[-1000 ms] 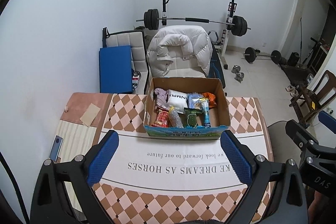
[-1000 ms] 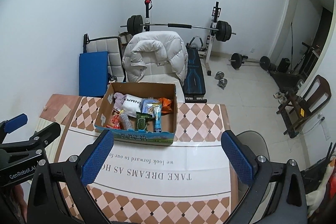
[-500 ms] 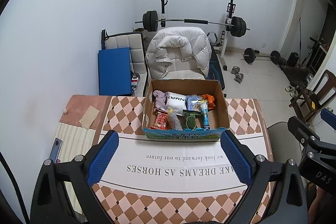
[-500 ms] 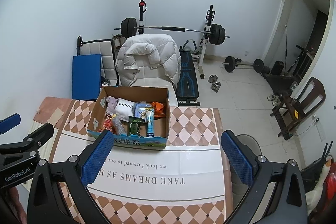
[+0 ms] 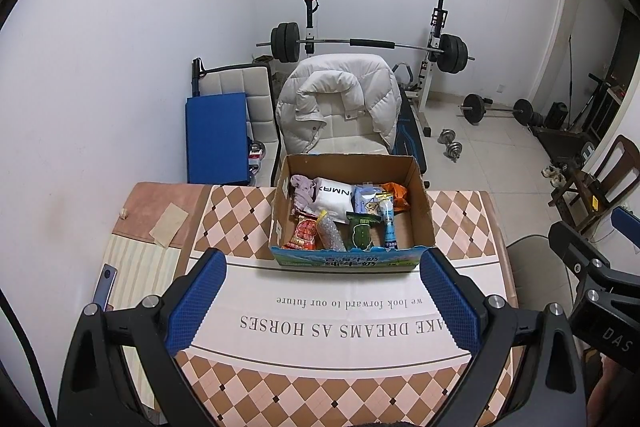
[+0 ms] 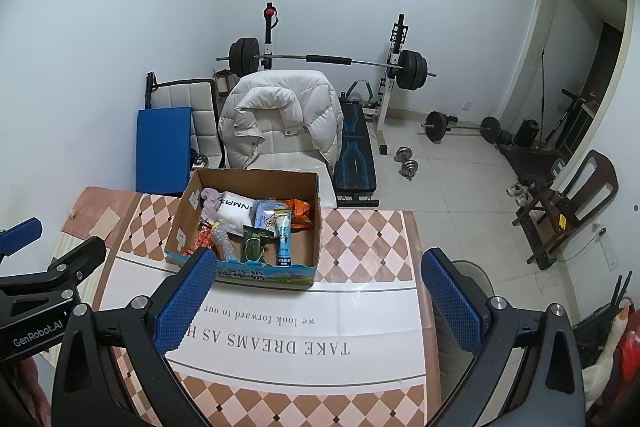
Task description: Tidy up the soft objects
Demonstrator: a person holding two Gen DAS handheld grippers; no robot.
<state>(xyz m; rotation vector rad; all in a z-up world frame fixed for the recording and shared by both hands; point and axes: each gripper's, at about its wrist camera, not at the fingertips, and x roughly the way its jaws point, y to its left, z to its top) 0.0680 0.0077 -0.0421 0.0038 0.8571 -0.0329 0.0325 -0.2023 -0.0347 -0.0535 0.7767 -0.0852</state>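
Both tongs, left (image 5: 322,301) and right (image 6: 320,303), have pulled back, jaws apart, cardboard box (image 5: 352,259) well ahead.

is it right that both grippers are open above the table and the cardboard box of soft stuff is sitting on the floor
Not quite. The left gripper and right gripper are both open above the table, but the cardboard box sits on the table, not the floor. The left wrist view shows it resting on the checked tablecloth, packets and soft items inside.

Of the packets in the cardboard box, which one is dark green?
The dark green packet near the box's front wall, between the clear bubbly packet and the light blue tube packet.
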